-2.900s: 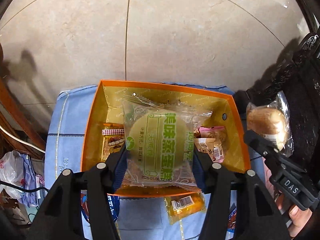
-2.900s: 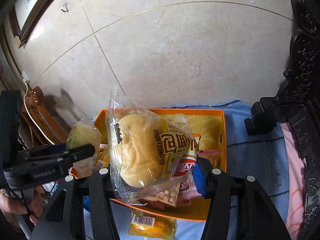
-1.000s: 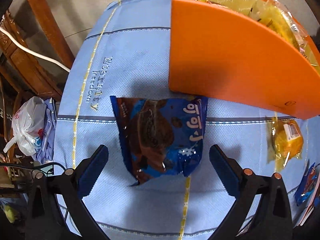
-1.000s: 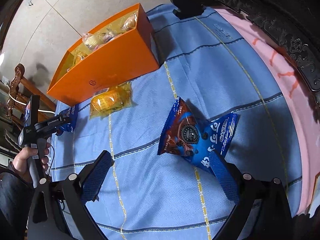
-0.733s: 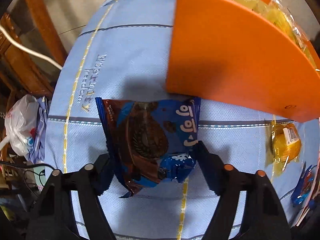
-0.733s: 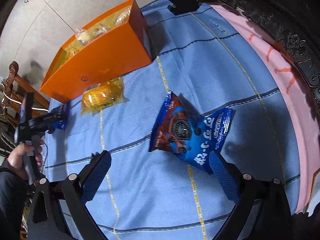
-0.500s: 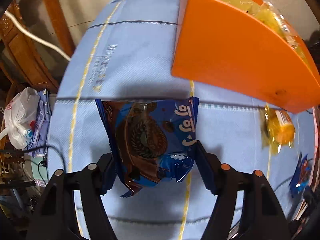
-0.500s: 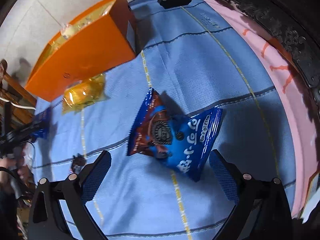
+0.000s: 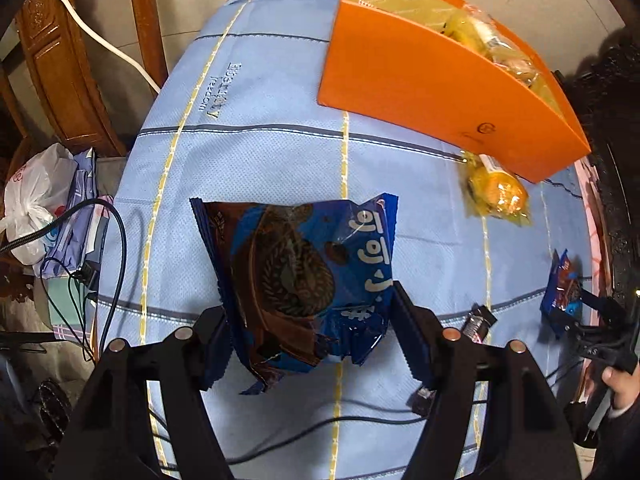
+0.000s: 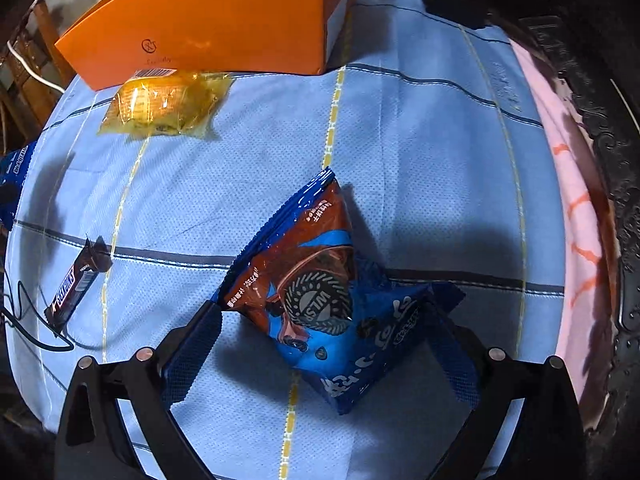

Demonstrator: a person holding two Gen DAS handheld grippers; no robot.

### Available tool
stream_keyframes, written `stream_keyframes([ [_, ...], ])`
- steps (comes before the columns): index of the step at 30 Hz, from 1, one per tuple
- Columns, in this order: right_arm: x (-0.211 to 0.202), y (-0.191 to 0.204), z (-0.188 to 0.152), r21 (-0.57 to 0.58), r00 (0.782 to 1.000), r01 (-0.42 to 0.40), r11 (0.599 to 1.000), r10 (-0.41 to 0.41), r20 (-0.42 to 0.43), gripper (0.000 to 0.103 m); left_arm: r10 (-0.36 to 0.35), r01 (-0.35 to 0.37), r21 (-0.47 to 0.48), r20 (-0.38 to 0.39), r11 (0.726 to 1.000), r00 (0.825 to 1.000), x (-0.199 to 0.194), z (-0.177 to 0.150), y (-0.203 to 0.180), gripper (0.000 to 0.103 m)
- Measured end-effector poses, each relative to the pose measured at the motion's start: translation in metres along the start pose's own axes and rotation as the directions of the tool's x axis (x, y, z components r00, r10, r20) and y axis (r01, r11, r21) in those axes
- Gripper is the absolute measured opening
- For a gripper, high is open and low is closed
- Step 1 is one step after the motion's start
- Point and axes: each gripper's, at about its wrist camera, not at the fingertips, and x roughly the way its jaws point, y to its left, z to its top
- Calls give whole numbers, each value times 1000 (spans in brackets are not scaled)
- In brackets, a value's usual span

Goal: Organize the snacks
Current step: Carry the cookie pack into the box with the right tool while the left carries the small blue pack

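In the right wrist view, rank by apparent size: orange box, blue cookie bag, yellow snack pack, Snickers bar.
1. orange box
2. blue cookie bag, though it sits nearest the camera, so it may look inflated
3. yellow snack pack
4. Snickers bar

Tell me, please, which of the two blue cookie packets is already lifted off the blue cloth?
The one shut in the left claw, the blue cookie packet; the other packet lies on the cloth between the right claw's fingers.

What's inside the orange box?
The orange box holds clear-wrapped snacks poking above its far end: yellow and pale ones. Its tall front wall hides everything lower down, so how many are in there cannot be told.
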Motion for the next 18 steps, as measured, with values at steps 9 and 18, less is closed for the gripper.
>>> stream_keyframes([
  [9,-3,-16,-12,-16,999,31,999,-31,-10,50,-1,1,6,-12,1000,1000,-4,-13,-10,68],
  [18,-59,-23,-16,112,984,-73,991,53,173,40,0,0,27,-3,1000,1000,-9,-12,-20,68],
])
